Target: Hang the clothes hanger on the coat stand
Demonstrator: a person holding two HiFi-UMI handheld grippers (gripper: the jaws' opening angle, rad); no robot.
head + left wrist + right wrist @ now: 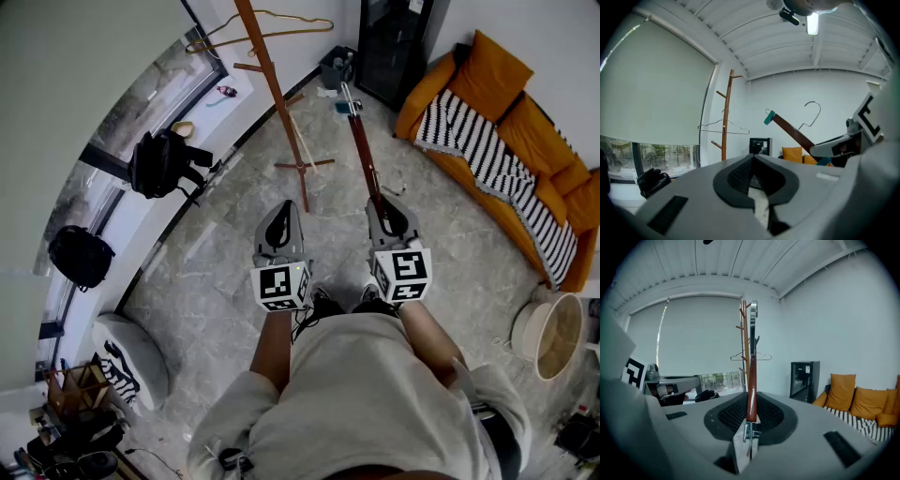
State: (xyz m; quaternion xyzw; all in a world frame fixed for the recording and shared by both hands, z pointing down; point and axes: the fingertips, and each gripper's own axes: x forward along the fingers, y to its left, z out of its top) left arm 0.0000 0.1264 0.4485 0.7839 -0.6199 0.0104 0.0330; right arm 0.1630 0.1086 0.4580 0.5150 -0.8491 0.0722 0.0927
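Observation:
A wooden coat stand (pixel 274 86) rises from the grey floor ahead of me, left of centre, and a thin wire hanger (pixel 267 28) hangs on its upper pegs. My right gripper (pixel 384 208) is shut on one end of a brown wooden clothes hanger (pixel 362 150). That hanger points forward and up, to the right of the stand and apart from it. In the right gripper view the wooden hanger (pixel 751 380) stands upright between the pads (pixel 733 413), with the coat stand (pixel 744 341) behind it. My left gripper (pixel 280 217) is shut and empty; its view shows the wooden hanger's metal hook (pixel 813 112) and the stand (pixel 725 117).
An orange sofa (pixel 511 122) with a striped blanket lines the right wall. A black cabinet (pixel 389 47) stands in the far corner. Two black bags (pixel 159 164) lie on the window ledge at the left. A round basket (pixel 553 336) sits at the right.

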